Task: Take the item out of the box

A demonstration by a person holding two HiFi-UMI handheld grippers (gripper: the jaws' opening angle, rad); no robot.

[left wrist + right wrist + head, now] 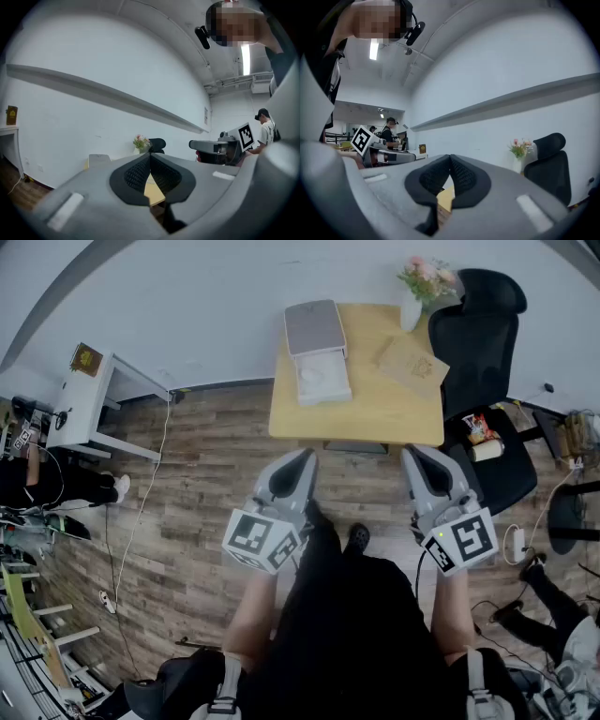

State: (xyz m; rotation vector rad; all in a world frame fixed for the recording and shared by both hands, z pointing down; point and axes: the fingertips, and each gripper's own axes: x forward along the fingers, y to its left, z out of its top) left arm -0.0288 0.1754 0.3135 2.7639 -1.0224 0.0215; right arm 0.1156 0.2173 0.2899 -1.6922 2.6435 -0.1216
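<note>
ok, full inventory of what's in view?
table: 1, light wood, ahead of the grippers
box: 1, grey lid open, white base, left part of the table
item: 1, white, inside the box
vase: 1, white, pink flowers, far right corner of the table
flat pack: 1, tan, right part of the table
chair: 1, black, right of the table
desk: 1, white, far left
left gripper: grey, shut, empty
right gripper: grey, shut, empty

Right hand-held gripper (450,158), jaws together, flowers (519,148) beyond
</note>
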